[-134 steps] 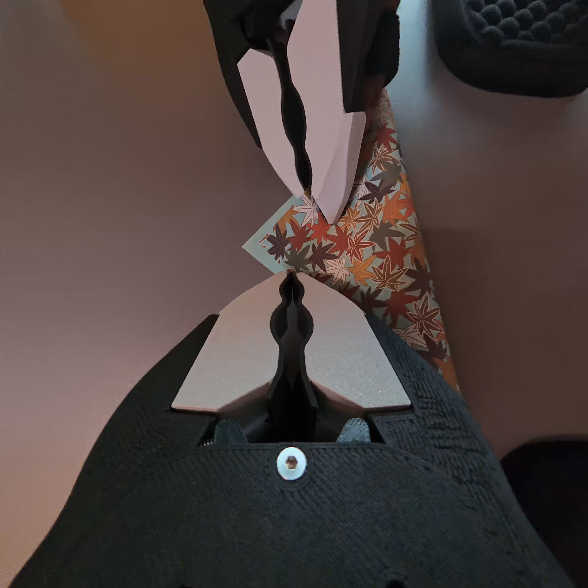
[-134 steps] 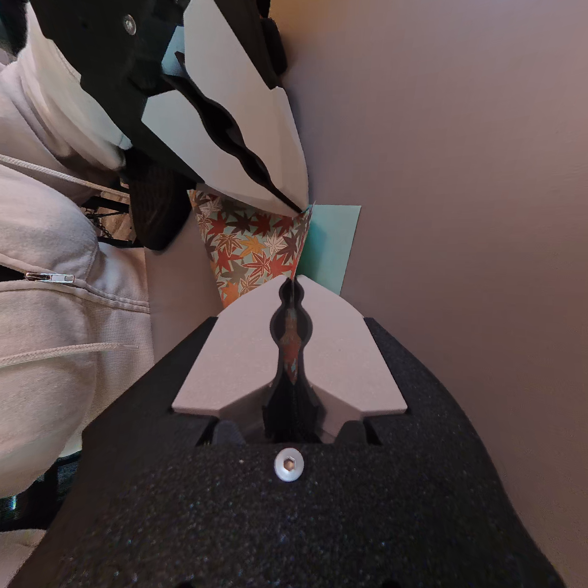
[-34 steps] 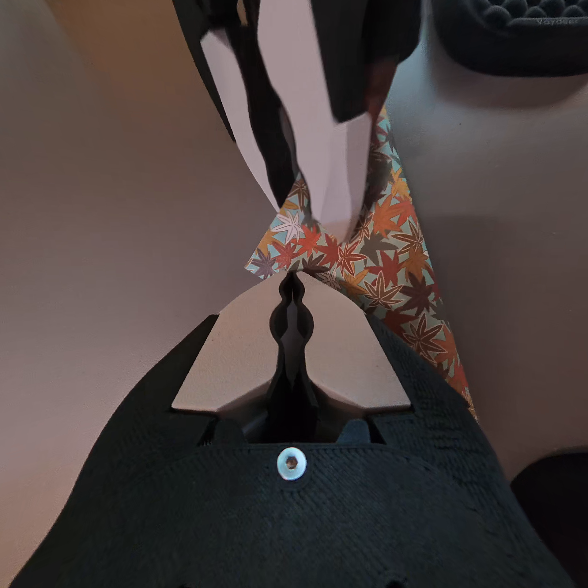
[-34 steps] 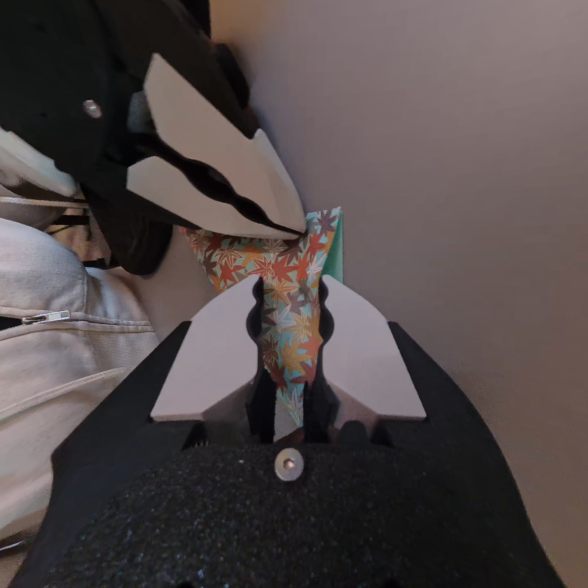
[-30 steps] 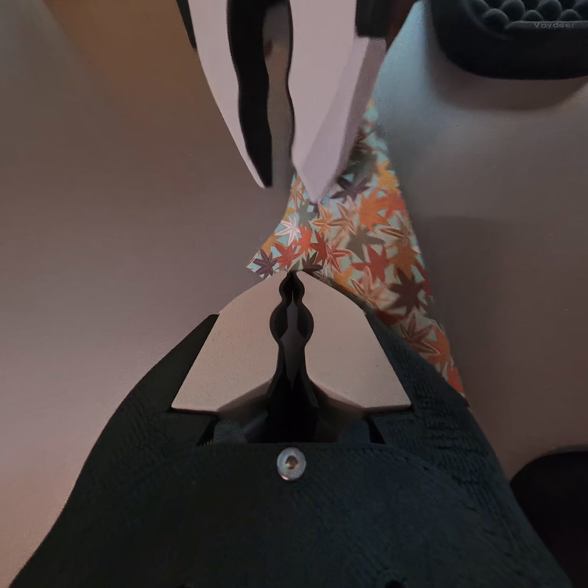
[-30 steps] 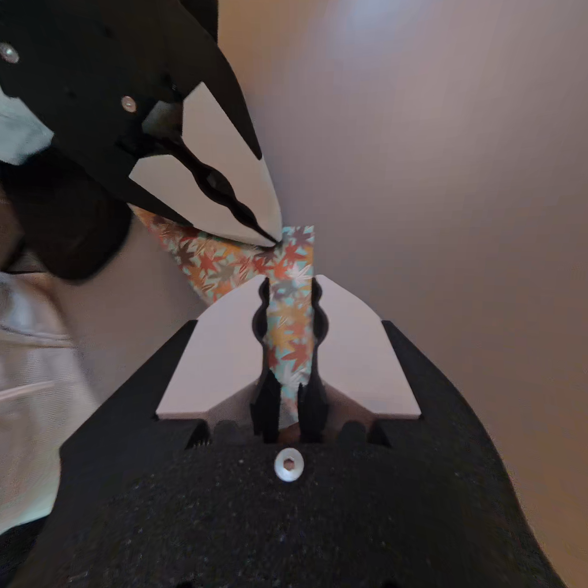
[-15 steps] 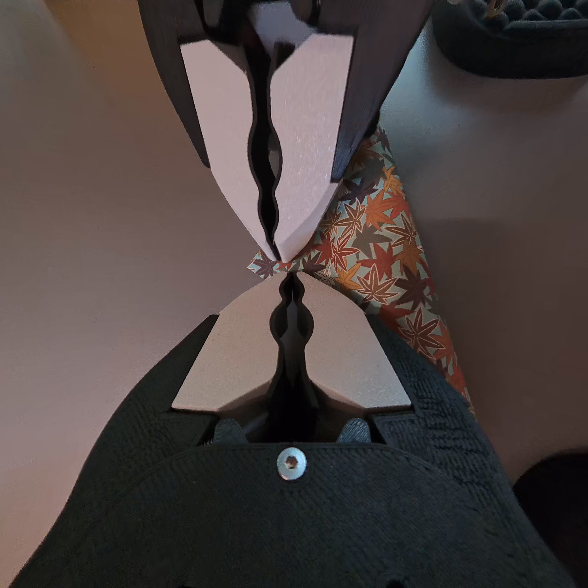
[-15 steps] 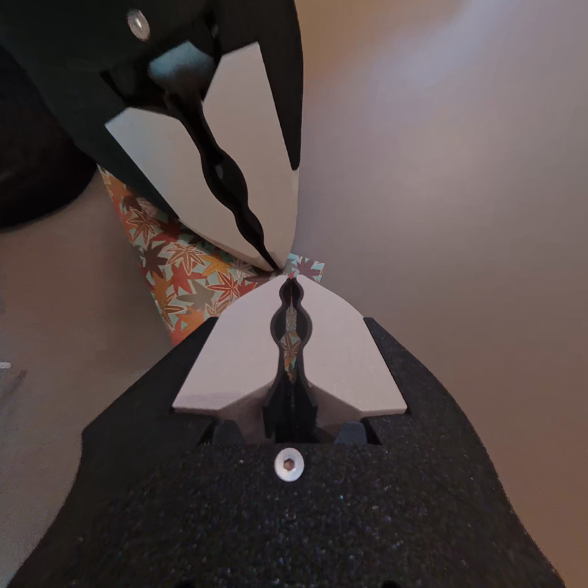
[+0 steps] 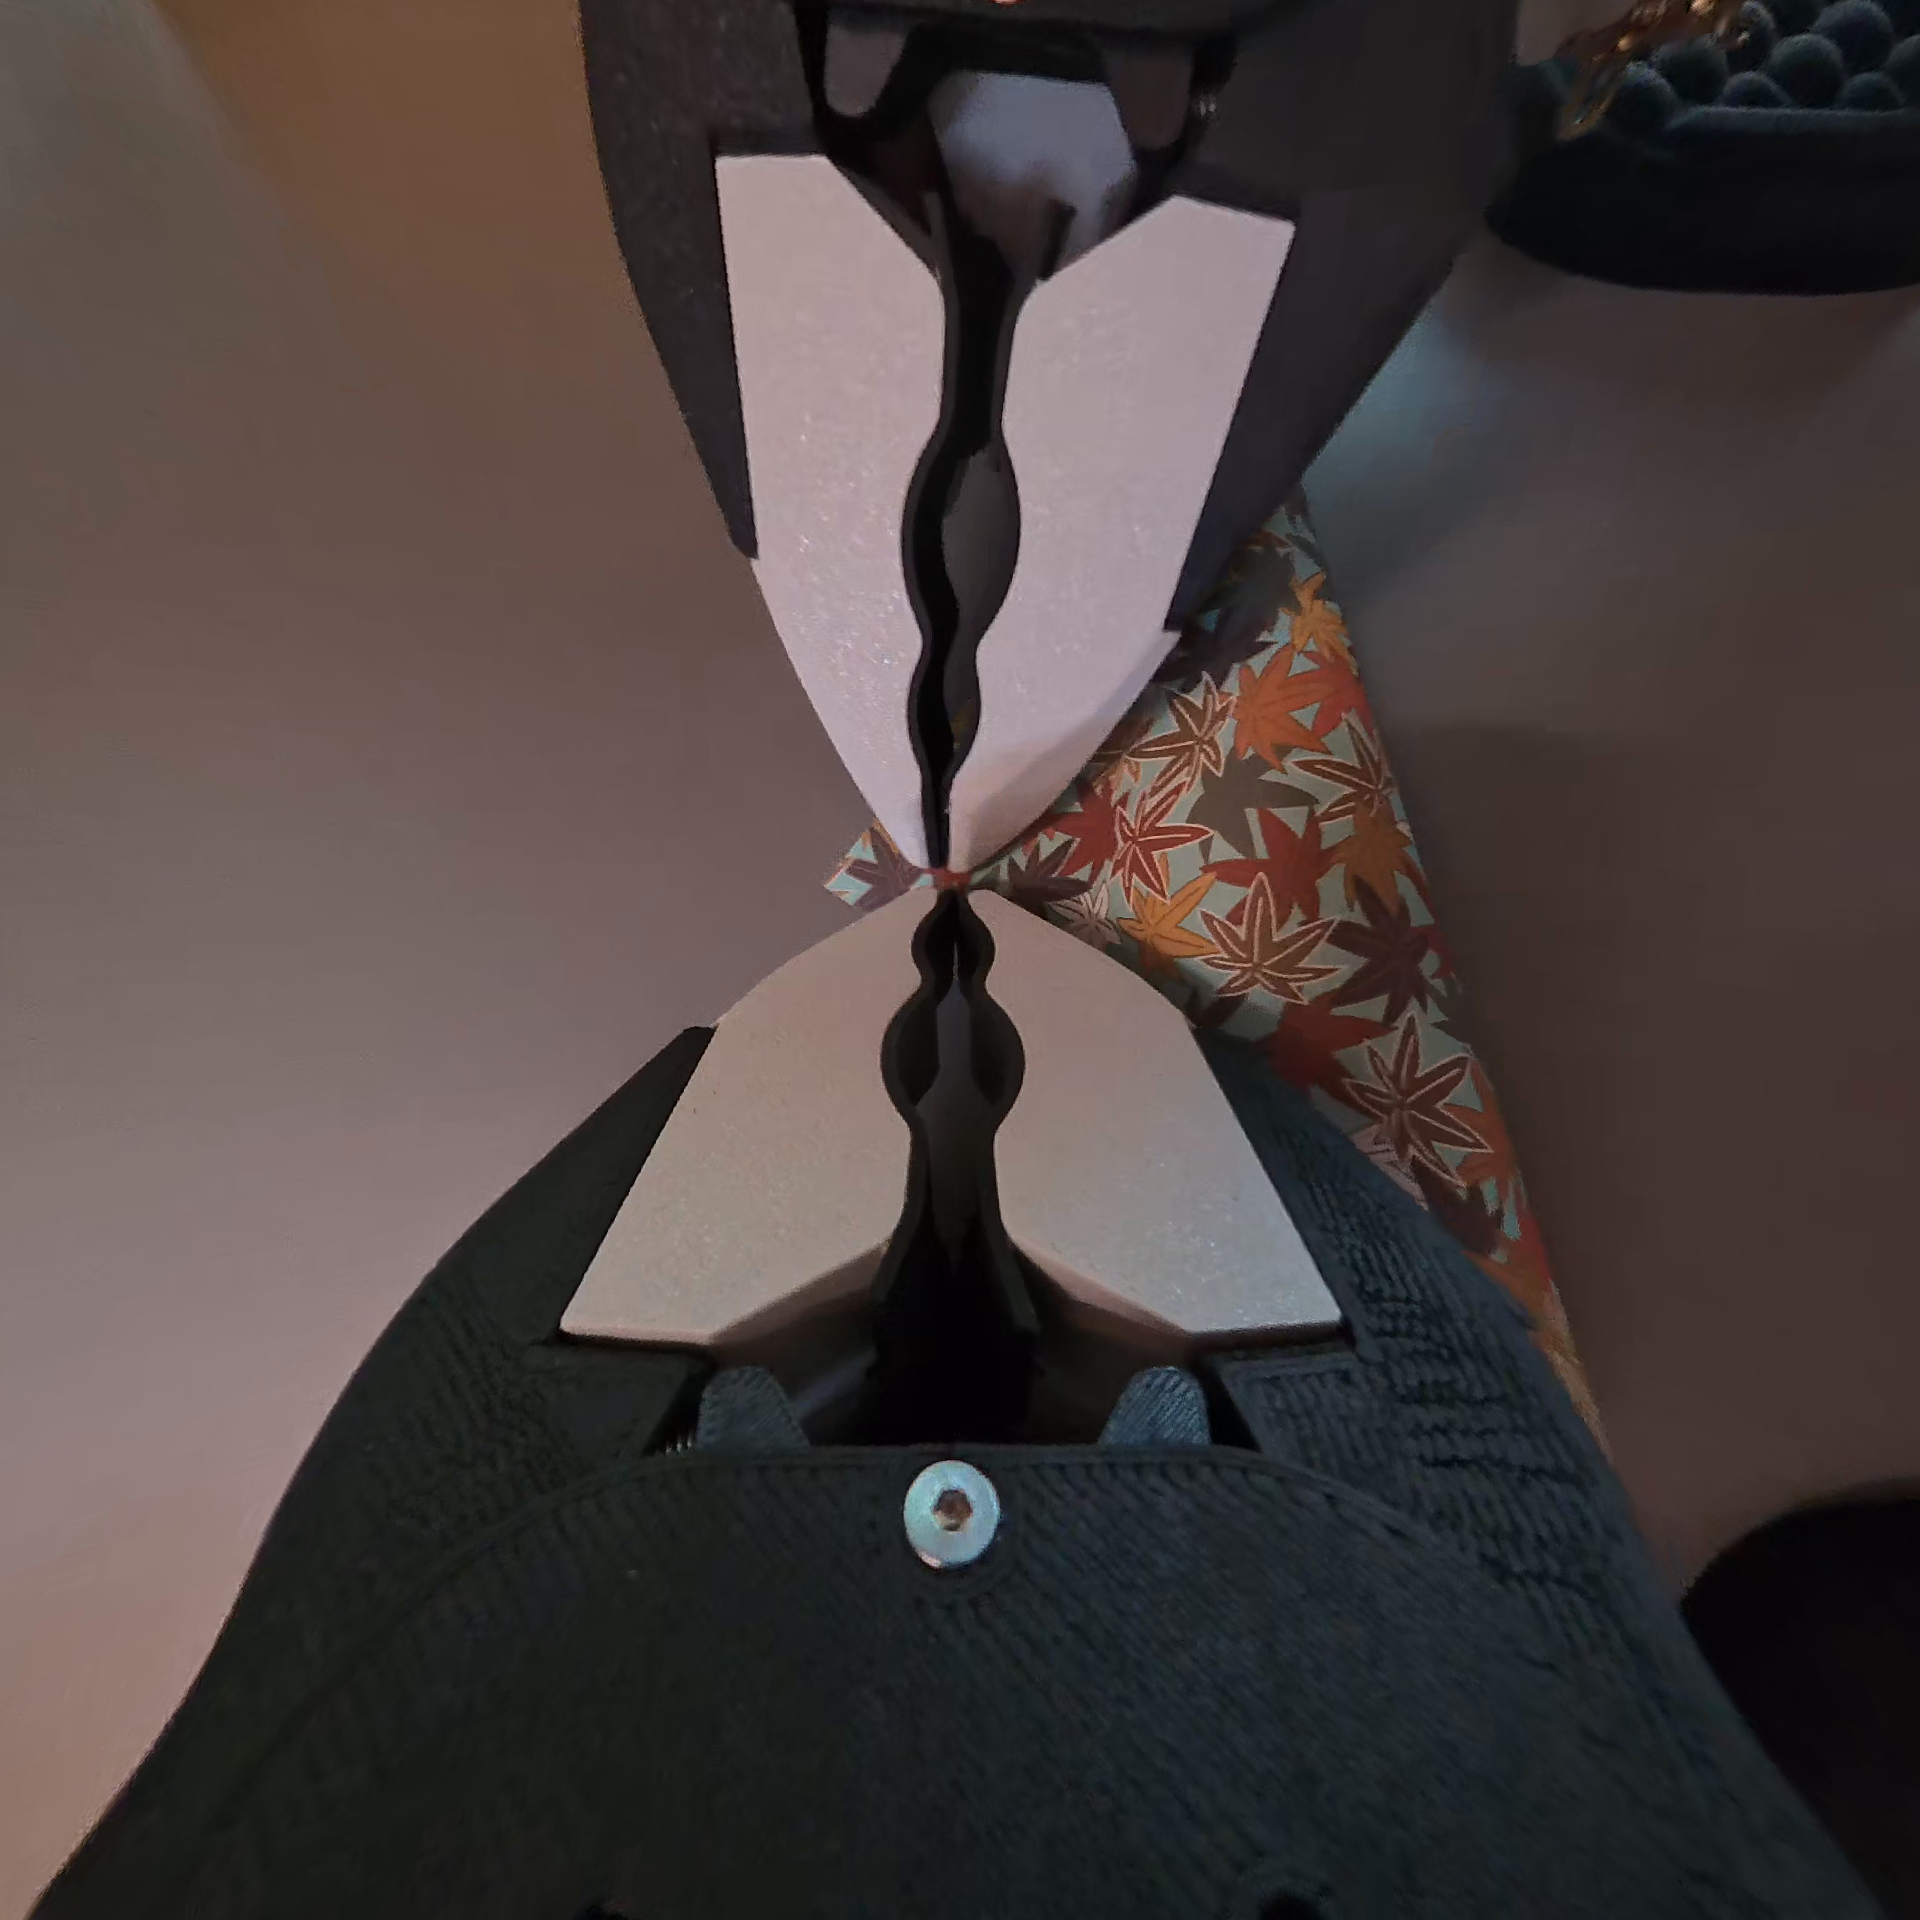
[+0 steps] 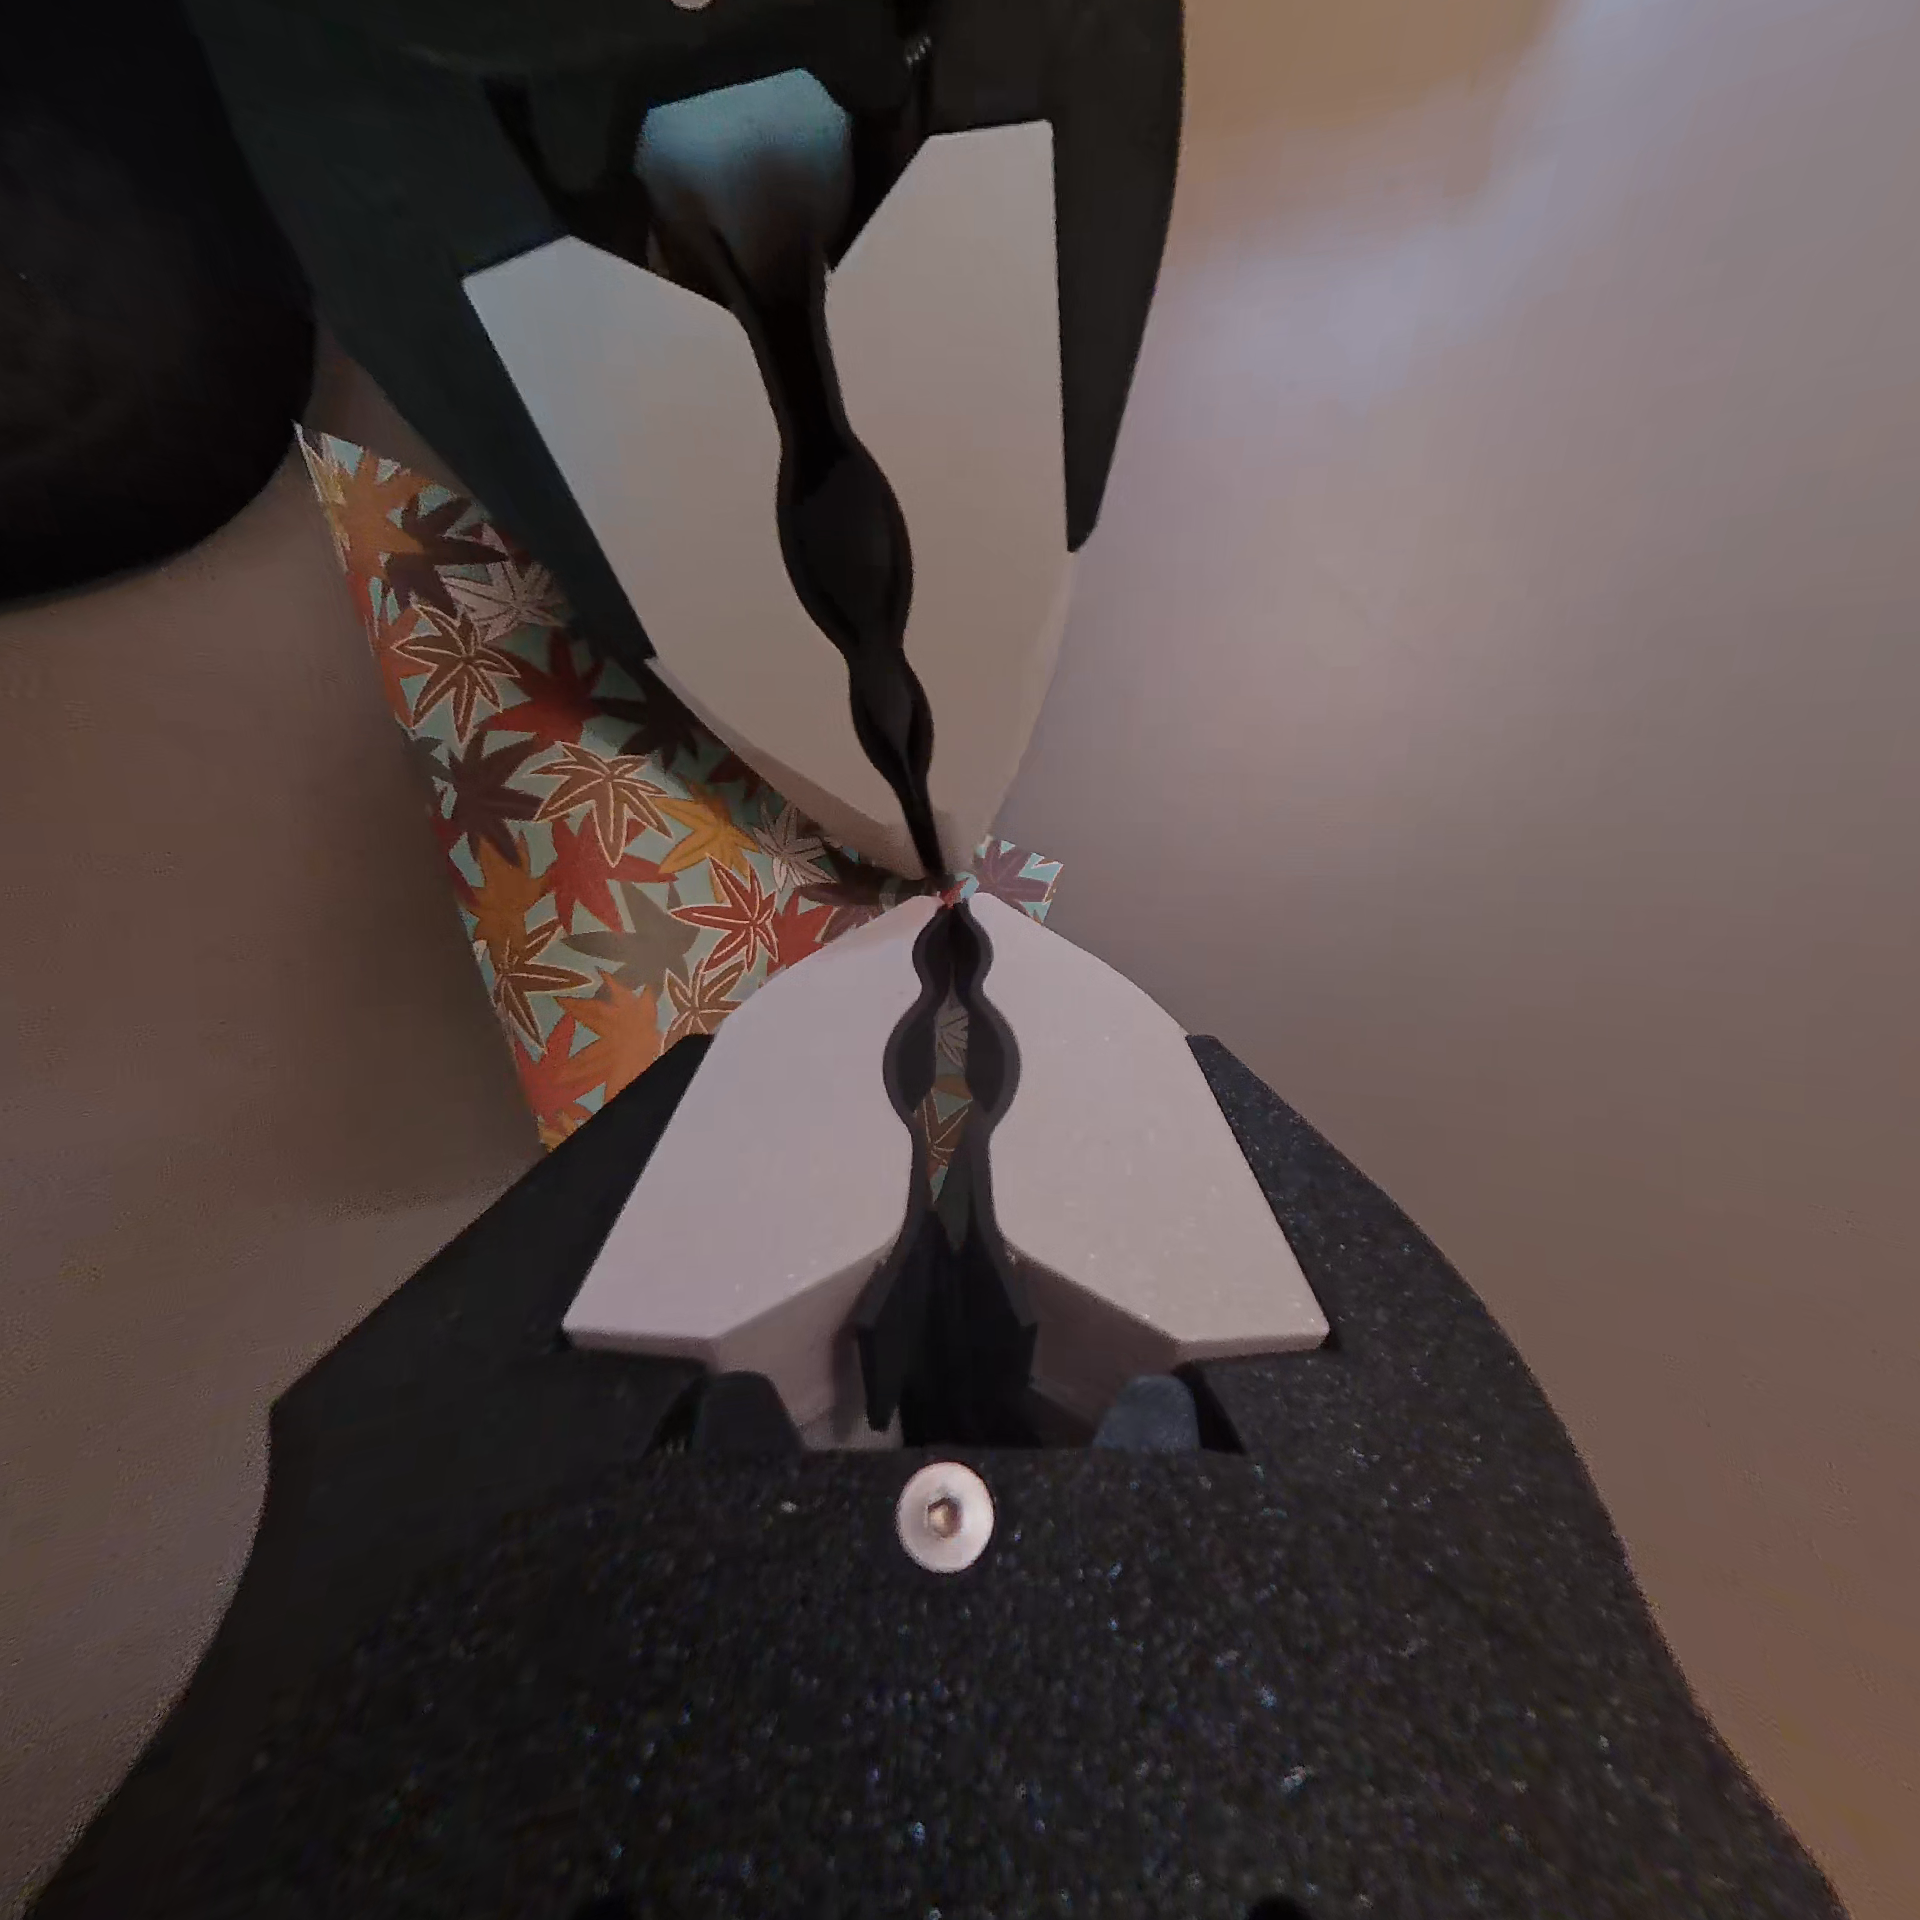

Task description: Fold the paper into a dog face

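Observation:
The paper, printed with autumn leaves on teal, lies folded on the beige table; it also shows in the right wrist view. My left gripper is shut, its tips pressing on the paper's pointed corner; no paper shows between its fingers. My right gripper is shut, and a strip of the paper shows in the gap between its fingers. The two grippers meet tip to tip over the same corner: the right gripper comes in from the top of the left wrist view, the left gripper from the top of the right wrist view.
A black bumpy foam object sits at the far right of the table. A dark rounded shape lies near the paper's other end and shows in the right wrist view. Bare table lies on the other side. Less than 4 cm separates the two grippers' tips.
My right gripper went from open around a paper strip to shut, and swung round to face the left gripper tip to tip. The left gripper stayed shut in place.

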The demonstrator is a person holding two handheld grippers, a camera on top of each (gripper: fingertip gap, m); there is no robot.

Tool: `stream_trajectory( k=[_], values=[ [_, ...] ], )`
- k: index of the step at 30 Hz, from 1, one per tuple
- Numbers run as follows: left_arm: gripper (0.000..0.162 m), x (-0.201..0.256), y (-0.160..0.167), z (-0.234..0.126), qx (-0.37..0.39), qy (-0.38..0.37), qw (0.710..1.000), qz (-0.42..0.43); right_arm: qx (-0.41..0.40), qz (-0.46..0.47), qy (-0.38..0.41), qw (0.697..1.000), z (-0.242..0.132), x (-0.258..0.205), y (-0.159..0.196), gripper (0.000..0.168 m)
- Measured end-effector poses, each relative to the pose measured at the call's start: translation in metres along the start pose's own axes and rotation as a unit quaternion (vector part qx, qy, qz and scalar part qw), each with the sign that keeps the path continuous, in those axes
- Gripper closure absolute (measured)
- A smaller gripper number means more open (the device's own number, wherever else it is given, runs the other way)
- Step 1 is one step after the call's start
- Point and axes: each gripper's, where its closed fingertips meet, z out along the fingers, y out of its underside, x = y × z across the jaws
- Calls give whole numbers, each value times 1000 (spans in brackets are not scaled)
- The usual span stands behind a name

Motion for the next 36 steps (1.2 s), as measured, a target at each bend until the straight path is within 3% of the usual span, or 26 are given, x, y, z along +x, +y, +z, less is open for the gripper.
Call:
stream_trajectory(
  k=[3, 9, 13, 16, 23, 36],
  values=[
    [162, -3, -2, 3, -10, -17, 999, 25, -1, -16, 17, 1000, 0, 0, 0, 168],
    [161, -4, 0, 3, -23, -10, 1000, -10, -25, -73, 51, 996, 0, 0, 0, 168],
    [161, -4, 0, 3, -30, -21, 999, -7, -98, -259, 137, 951, -1, 1, -1, 168],
    [161, -4, 0, 2, -33, -26, 999, -11, -127, -306, 165, 929, -2, -3, 1, 168],
    [162, -4, 0, 2, -37, -38, 999, -5, -185, -346, 196, 899, -5, -20, 5, 168],
    [161, -5, 0, 2, -34, -38, 999, -1, -207, -344, 230, 886, -10, -50, 12, 168]
  ],
)
